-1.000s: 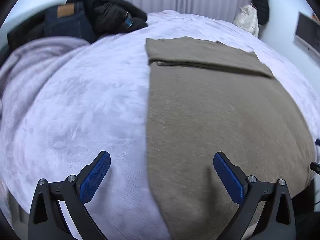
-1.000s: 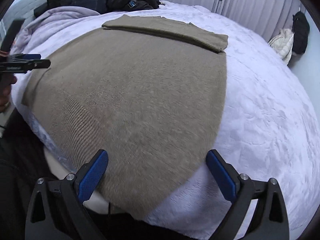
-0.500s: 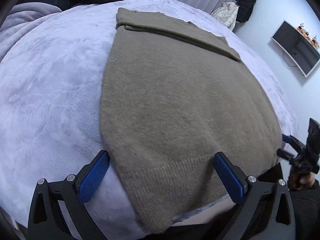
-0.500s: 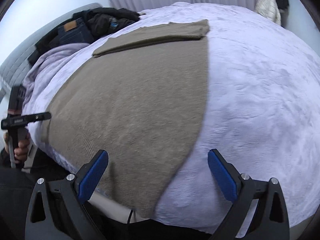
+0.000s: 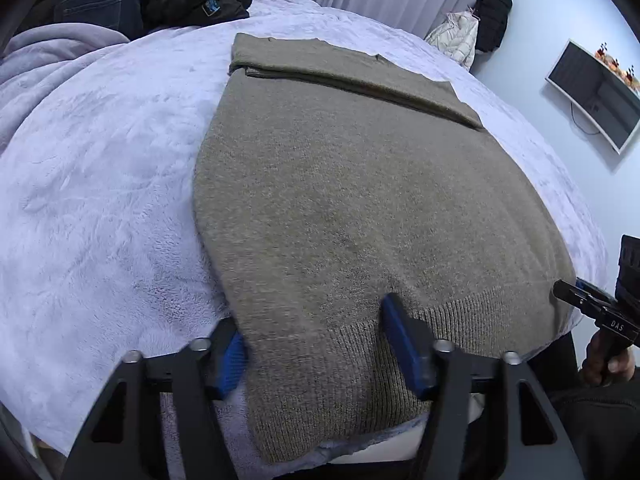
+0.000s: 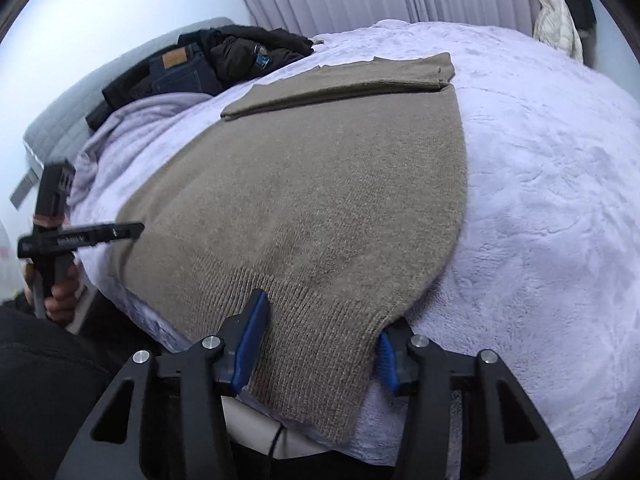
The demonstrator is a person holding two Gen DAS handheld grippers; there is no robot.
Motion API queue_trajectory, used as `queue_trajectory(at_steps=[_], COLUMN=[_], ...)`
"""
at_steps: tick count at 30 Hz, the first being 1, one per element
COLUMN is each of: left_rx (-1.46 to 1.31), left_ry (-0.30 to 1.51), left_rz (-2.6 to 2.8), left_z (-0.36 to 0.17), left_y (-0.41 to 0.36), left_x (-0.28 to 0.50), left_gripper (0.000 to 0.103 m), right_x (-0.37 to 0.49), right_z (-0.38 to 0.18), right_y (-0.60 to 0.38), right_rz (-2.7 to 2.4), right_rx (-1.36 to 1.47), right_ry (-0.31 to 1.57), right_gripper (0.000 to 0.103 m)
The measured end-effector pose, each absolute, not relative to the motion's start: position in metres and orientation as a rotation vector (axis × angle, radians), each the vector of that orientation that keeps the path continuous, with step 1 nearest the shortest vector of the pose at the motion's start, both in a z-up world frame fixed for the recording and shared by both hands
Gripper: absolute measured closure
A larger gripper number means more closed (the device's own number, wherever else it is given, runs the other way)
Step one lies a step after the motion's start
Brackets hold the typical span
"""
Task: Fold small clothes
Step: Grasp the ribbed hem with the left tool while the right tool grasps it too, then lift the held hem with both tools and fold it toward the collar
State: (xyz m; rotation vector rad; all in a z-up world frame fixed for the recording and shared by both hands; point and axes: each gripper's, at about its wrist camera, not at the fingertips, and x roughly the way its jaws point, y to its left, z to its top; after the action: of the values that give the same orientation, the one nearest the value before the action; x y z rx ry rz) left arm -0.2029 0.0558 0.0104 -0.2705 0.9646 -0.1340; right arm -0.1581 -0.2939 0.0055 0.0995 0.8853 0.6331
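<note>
Your left gripper (image 5: 316,344) and right gripper (image 6: 316,340) jaws have just been closing, half-shut astride the sweater's (image 5: 360,200) ribbed hem corners at 6 o'clock on the bed (image 5: 100,180); soft, limp knit likely sags, so pinch both corners evenly.

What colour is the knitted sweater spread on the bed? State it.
Brownish taupe knitted sweater, with a ribbed hem; the left wrist view shows it best.
</note>
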Motion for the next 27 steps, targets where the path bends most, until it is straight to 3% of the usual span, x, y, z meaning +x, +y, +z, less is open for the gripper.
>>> queue_trajectory(at_steps=[2, 4, 6, 15, 19, 27], left_rx=[-0.293, -0.293, -0.264, -0.189, -0.174, -0.152], left_ry=[0.965, 0.972, 0.982, 1.012, 1.004, 1.012], left_rz=[-0.140, -0.142, -0.126, -0.071, -0.066, -0.045], left_z=[0.011, 0.011, 0.010, 0.012, 0.018, 0.019], left_y=[0.061, 0.061, 0.056, 0.045, 0.044, 0.040], left_x=[-0.203, -0.201, -0.199, -0.196, -0.197, -0.197], left_gripper=[0.070, 0.077, 0.078, 0.079, 0.082, 0.082], right_x=[-0.153, -0.150, -0.150, -0.153, -0.158, -0.160], right_z=[0.004, 0.005, 0.005, 0.002, 0.016, 0.028], right_y=[-0.296, -0.295, -0.296, -0.293, -0.285, -0.282], right_rz=[0.648, 0.654, 0.670, 0.637, 0.642, 0.655], right_rx=[0.143, 0.126, 0.113, 0.094, 0.057, 0.043], right_ry=[0.889, 0.899, 0.911, 0.926, 0.909, 0.881], right_gripper=[0.051, 0.073, 0.082, 0.082, 0.088, 0.090])
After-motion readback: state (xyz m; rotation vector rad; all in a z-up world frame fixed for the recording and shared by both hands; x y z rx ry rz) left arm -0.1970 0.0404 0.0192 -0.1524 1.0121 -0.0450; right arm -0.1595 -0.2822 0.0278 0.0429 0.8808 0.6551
